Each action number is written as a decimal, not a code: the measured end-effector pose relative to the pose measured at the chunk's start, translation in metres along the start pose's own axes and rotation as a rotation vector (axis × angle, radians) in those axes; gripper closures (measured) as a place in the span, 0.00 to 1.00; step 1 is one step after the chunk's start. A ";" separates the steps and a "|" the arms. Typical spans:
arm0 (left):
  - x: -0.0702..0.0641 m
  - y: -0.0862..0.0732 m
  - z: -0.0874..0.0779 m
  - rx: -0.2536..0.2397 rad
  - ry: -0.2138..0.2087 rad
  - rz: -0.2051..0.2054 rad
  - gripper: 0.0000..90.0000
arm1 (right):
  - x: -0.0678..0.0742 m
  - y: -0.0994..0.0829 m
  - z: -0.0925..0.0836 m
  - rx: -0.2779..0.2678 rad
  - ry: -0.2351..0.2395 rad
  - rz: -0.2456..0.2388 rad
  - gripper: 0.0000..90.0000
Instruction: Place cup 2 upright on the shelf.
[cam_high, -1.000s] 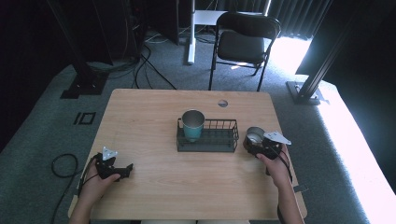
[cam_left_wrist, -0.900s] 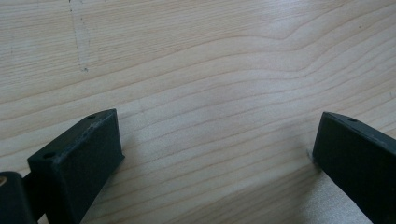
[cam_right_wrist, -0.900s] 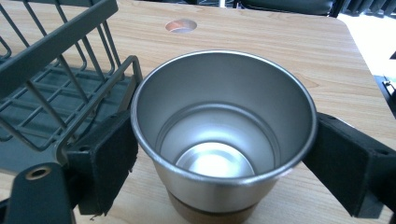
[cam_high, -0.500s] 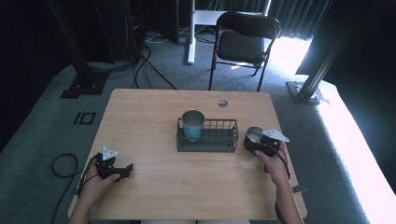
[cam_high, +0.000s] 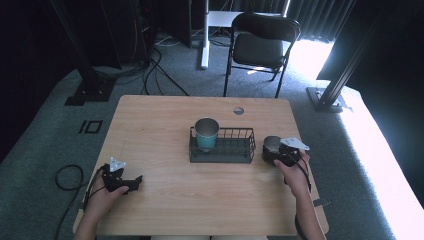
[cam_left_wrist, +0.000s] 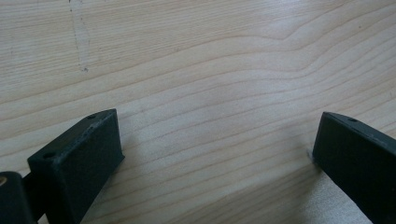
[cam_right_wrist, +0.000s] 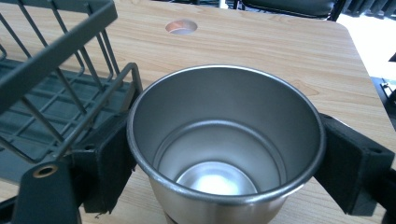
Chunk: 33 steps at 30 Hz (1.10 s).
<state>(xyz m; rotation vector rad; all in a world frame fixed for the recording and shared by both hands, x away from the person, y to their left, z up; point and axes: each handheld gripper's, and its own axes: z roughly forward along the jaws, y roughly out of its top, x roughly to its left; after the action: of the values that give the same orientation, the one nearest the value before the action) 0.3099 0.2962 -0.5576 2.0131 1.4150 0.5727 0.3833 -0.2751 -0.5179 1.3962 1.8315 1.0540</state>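
While the left tongs (cam_high: 131, 181) have stayed in the same spot near the bench's (cam_high: 165, 125) front left corner, the right tongs (cam_high: 272, 152) have slid a little toward the wire basket (cam_high: 222, 150) since 1 second ago. They are clenched around a shiny steel cup (cam_right_wrist: 224, 154), 1 black jaw pressed on each side of it. The cup stands upright on the bench, just beside the right end of the basket, and it has come closer to the basket than before. A second cup (cam_high: 206, 133), teal at the bottom, stands inside the left part of the basket, same as before. The left tongs are released, jaws wide apart over bare wood, holding nothing.
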 end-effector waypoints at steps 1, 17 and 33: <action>0.000 0.000 0.000 0.000 0.000 0.000 0.02 | 0.000 0.001 -0.001 -0.001 0.001 0.004 0.16; 0.000 0.000 0.000 0.000 0.000 0.001 0.02 | -0.005 0.019 -0.016 -0.021 -0.001 0.010 0.16; 0.000 0.000 0.000 0.000 0.000 0.000 0.02 | -0.001 0.050 -0.032 -0.070 0.019 -0.006 0.16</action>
<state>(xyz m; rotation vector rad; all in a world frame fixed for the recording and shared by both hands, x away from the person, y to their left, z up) 0.3099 0.2962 -0.5575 2.0139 1.4149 0.5729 0.3812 -0.2769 -0.4583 1.3433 1.7940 1.1203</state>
